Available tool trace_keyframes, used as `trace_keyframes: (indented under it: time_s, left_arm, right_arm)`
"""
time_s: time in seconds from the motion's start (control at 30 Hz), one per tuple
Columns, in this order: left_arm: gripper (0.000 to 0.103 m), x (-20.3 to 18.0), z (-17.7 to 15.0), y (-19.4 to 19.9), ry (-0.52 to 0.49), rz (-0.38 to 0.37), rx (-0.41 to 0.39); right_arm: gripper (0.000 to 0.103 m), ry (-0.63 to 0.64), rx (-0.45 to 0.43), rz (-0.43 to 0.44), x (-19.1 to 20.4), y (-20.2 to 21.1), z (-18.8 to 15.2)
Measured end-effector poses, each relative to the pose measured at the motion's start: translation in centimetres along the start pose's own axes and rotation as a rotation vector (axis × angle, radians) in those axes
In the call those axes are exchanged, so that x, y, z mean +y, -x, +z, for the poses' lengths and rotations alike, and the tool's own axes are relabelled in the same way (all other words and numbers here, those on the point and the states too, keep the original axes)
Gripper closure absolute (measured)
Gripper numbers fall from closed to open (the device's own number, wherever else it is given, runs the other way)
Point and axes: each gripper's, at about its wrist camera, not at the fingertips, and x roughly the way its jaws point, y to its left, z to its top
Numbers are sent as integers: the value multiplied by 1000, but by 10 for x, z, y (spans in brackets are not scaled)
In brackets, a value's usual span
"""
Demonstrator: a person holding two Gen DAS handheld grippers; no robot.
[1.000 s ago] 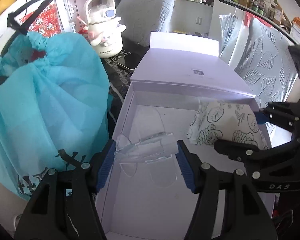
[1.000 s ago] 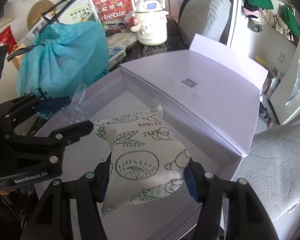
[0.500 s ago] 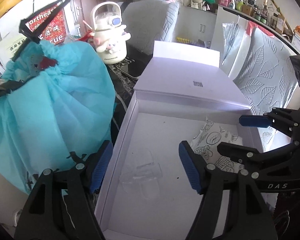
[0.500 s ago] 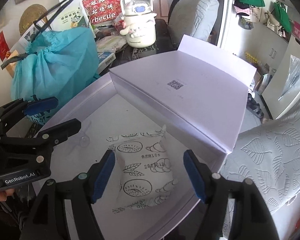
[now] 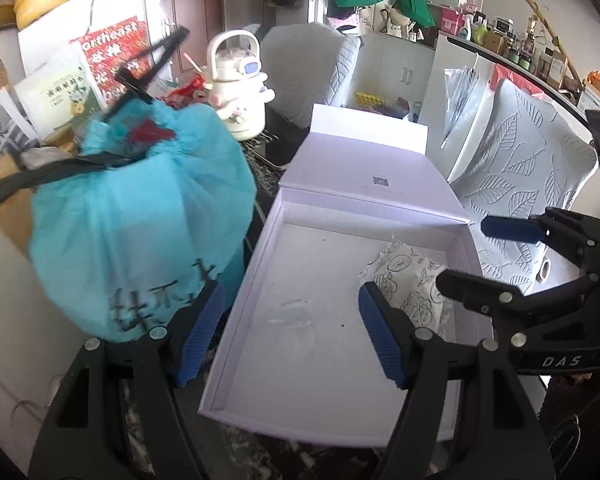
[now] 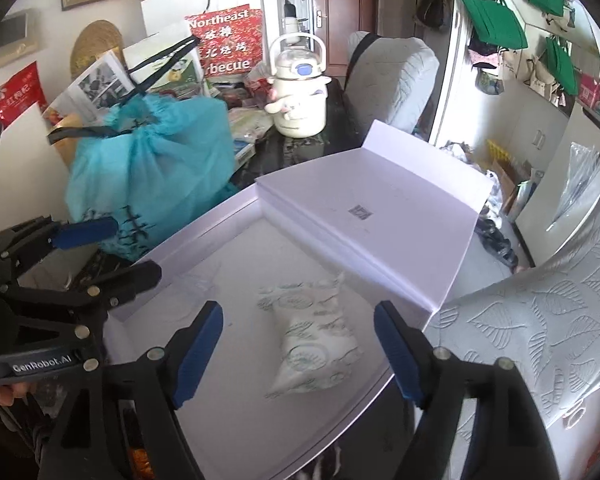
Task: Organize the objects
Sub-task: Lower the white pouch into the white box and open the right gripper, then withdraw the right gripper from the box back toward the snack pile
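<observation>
Bag: I see a teal drawstring bag (image 5: 140, 224) bulging just left of the box, black print low on its front.
Kettle: a white cartoon kettle (image 6: 298, 92) stands behind the bag.
Sign: a red "Northeast" sign (image 6: 226, 40) leans at the back.
Chair: I make out a leaf-embossed grey chair (image 5: 528, 184) on the right.
Totes: green tote bags (image 6: 496, 24) hang on the wall.

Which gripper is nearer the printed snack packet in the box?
Right. The right gripper hangs open directly above the snack packet; the left gripper hangs beside it, over a clear plastic piece.
</observation>
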Motion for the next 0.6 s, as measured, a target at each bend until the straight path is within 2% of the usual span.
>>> trace_keyframes:
  time_s: [0.13,0.27,0.43,0.6]
  left_arm:
    - [34,-2,-4,22,-13,13,-18]
    - [34,-3,-6,44,-12,19,-37]
    - [27,-5,-9,67,-11,31,-69]
    - [27,-8,-16,83,-7,29,-85]
  right_arm:
    - [24,19,-3,-22,9,18,-5]
    - [21,26,-25,-3,17,38,-10]
    - [20,13,-43,-6,20,56,-16]
    - [20,2,-48,-4,23,70,-26]
